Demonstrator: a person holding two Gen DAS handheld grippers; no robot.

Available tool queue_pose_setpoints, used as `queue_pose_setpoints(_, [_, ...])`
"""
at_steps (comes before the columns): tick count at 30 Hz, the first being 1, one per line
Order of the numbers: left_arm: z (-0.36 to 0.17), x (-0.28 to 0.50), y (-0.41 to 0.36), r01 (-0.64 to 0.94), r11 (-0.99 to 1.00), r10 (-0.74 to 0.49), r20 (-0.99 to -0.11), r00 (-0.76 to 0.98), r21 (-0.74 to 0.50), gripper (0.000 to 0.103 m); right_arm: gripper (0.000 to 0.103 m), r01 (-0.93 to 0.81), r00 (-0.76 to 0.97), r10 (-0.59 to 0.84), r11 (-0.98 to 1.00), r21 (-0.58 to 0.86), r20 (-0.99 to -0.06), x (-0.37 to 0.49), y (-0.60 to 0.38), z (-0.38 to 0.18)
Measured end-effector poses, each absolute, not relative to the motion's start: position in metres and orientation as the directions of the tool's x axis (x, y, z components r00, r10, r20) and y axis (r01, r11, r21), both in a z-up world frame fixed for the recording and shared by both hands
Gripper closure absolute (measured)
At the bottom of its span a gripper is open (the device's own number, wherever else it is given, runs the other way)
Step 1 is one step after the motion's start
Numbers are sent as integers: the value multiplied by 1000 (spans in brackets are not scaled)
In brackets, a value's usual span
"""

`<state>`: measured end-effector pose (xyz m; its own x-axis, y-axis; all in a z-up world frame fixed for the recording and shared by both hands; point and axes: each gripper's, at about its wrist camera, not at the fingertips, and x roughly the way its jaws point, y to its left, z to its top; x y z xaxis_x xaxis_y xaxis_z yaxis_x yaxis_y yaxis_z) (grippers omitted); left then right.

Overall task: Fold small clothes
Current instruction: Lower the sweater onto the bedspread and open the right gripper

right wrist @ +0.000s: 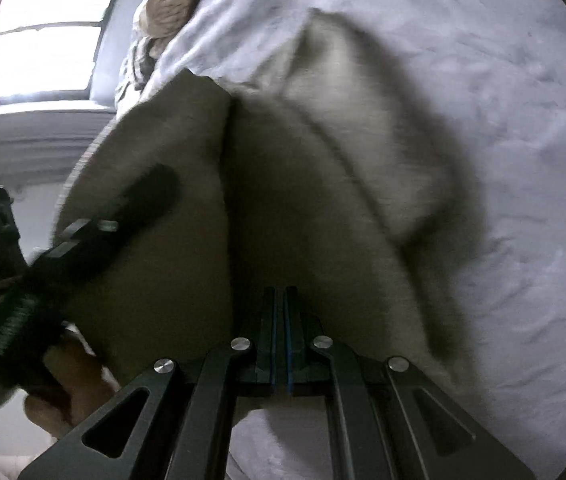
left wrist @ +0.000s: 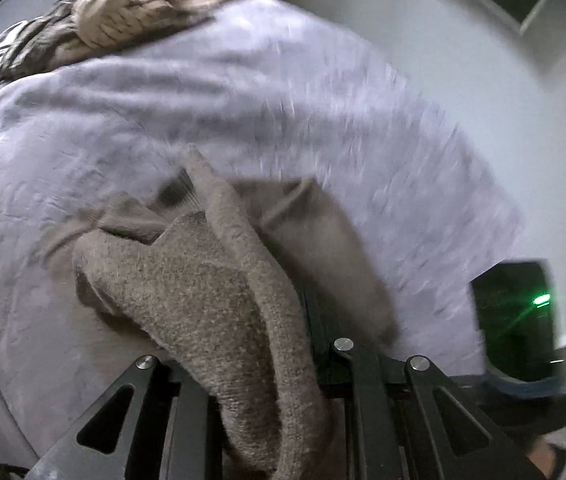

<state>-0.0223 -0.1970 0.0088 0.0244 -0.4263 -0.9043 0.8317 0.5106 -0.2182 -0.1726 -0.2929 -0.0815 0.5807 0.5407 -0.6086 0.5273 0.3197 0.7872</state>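
Garment: taupe knit piece (left wrist: 203,300), lifted off the lavender bedspread (left wrist: 243,100); hung between the two tools, likely to stretch it flat for a fold
Left gripper (left wrist: 283,360): jaws drawn close, clamped on a thick edge of the knit piece; cloth drapes over its fingers
Right gripper (right wrist: 281,320): pads pressed together; the garment's edge appears pinched at their tips, though shadow hides the contact
Striped cloth (left wrist: 123,20): bunched at the bedspread's far side; apart from the work, apparently waiting
Stage: judged early; no fold laid yet

Towel (right wrist: 187,208) draped over bedspread (right wrist: 463,120); crumpled garment (right wrist: 163,16) behind it at bedspread's far edge.
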Motion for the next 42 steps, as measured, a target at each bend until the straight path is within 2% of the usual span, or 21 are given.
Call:
queue_pose_setpoints(7, [-3, -40, -206, 849, 514, -363, -928, 87, -122, 85, 98, 532, 588, 570, 262, 805, -574, -180, -306, -93])
queue_pose_setpoints(9, [1, -42, -205, 851, 512, -369, -925, 96, -116, 66, 98, 531, 589, 572, 258, 807, -570, -169, -295, -91])
queue_pose_setpoints(10, [7, -42, -204, 851, 511, -385, -918, 98, -123, 41, 98, 530, 589, 575, 256, 808, -568, -173, -296, -92])
queue_pose_setpoints(11, [14, -41, -201, 849, 513, -409, -905, 117, -122, 22, 98, 530, 589, 576, 253, 809, -566, -166, -296, -93])
queue_pose_setpoints(13, [29, -44, -199, 852, 517, -447, -876, 180, -88, 13, 98, 529, 593, 578, 245, 813, -560, -167, -295, -91])
queue_pose_setpoints(16, [45, -43, -192, 844, 524, -482, -857, 183, -114, 13, 98, 524, 632, 560, 200, 828, -535, -173, -302, -90])
queue_pose_setpoints(20, [55, -25, -167, 785, 600, -494, -843, 213, -153, 13, 96, 485, 734, 517, 56, 872, -441, -189, -323, -91])
queue_pose_setpoints(22, [56, -9, -147, 735, 652, -490, -843, 223, -184, 13, 80, 473, 761, 501, 7, 881, -412, -197, -333, -92])
queue_pose_setpoints(23, [53, 0, -137, 707, 681, -474, -851, 228, -190, 13, 62, 468, 770, 494, -8, 884, -403, -199, -337, -93])
queue_pose_setpoints(24, [49, 7, -130, 690, 700, -454, -860, 232, -184, 13, 49, 453, 788, 482, -34, 891, -382, -202, -342, -94])
queue_pose_setpoints(28, [21, 31, -104, 619, 773, -351, -906, 235, -139, 13, 43, 371, 854, 446, -162, 914, -268, -209, -357, -100])
queue_pose_setpoints(32, [-8, 38, -86, 574, 813, -273, -935, 227, -99, 13, 40, 344, 847, 482, -177, 922, -223, -196, -367, -100])
queue_pose_setpoints(35, [-22, 37, -78, 553, 827, -253, -946, 205, -101, 13, 40, 394, 782, 548, -62, 917, -299, -166, -369, -94])
queue_pose_setpoints(36, [-25, 34, -77, 552, 828, -250, -947, 200, -102, 13, 46, 419, 746, 566, 10, 908, -351, -155, -369, -89])
queue_pose_setpoints(37, [-27, 33, -76, 553, 827, -251, -947, 201, -102, 13, 58, 434, 718, 574, 74, 898, -394, -149, -368, -85])
queue_pose_setpoints(38, [-27, 32, -76, 554, 827, -251, -946, 204, -100, 13, 89, 447, 677, 579, 168, 879, -455, -140, -365, -77])
queue_pose_setpoints(42, [-25, 32, -79, 564, 821, -249, -945, 212, -90, 13, 89, 385, 651, 527, 390, 836, -546, -128, -358, -39])
